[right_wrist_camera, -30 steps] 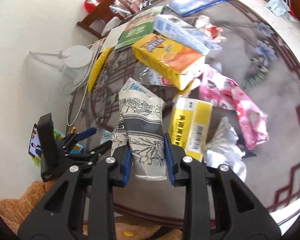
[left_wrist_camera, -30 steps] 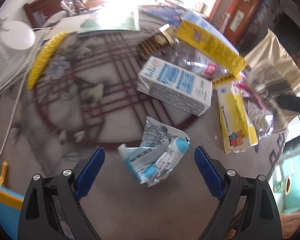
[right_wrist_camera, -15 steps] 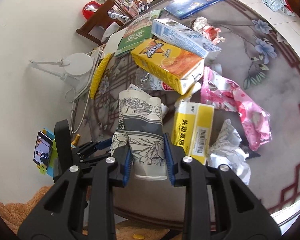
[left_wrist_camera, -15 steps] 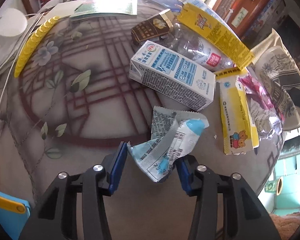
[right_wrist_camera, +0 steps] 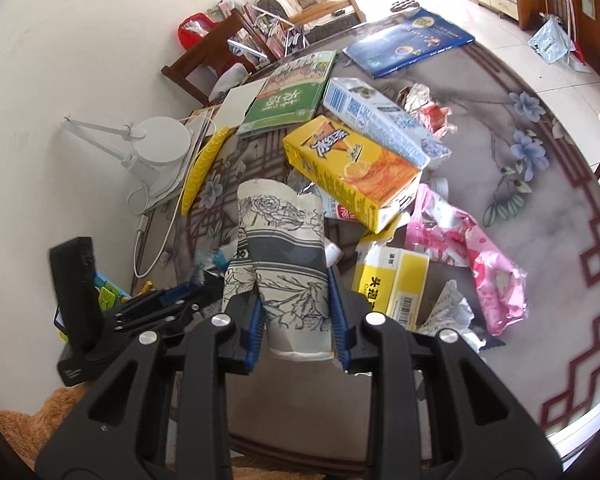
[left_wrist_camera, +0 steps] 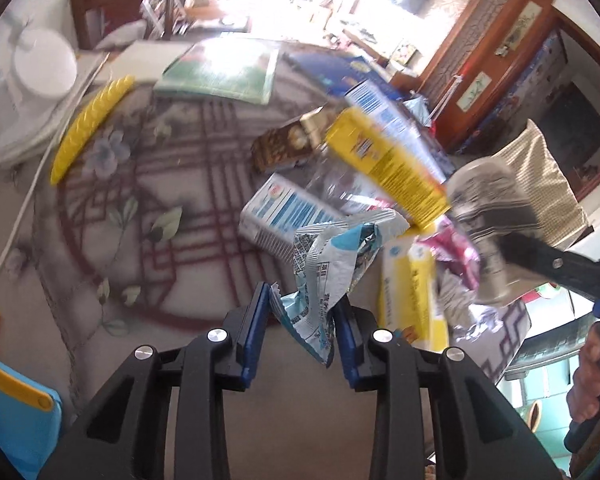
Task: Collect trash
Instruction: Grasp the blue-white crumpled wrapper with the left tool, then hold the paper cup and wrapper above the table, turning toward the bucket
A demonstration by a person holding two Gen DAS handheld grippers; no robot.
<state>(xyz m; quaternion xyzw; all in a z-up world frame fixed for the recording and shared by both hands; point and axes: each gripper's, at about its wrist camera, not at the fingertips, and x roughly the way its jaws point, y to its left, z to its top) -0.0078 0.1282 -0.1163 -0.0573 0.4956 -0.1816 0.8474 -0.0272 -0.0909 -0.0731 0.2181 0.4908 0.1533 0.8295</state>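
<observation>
A crumpled blue-and-silver wrapper (left_wrist_camera: pixel 324 276) is pinched between the pads of the left gripper (left_wrist_camera: pixel 300 320), whose jaws are drawn tight on its lower end; most of the foil stands loose above the pads and appears lifted clear of the table (left_wrist_camera: pixel 132 200). The right gripper (right_wrist_camera: pixel 296 316) is clamped on a squashed paper cup (right_wrist_camera: pixel 284 256) with a grey flower print, gripped near its base with the open mouth pointing away. Both pieces of trash are thus held at the near edge of the table, and the rest of the litter remains on it: a yellow drink carton (right_wrist_camera: pixel 352 172), a blue-and-white milk carton (right_wrist_camera: pixel 380 120) behind it, a pink wrapper (right_wrist_camera: pixel 472 256) to the right, and a small yellow box (right_wrist_camera: pixel 392 284) just beside the cup.

No bin or bag can be made out in either view (so where the trash is to be dropped cannot be told).

Several risks may be judged from here. The wrapper is held only by a thin, slippery corner, so it could be pulled free by a quick swing. The cup is already crushed, and a tighter squeeze could fold it until it slides out between the pads. The two grippers are close together, so the loads could be knocked against each other, or against the cartons, if they are carried across.
</observation>
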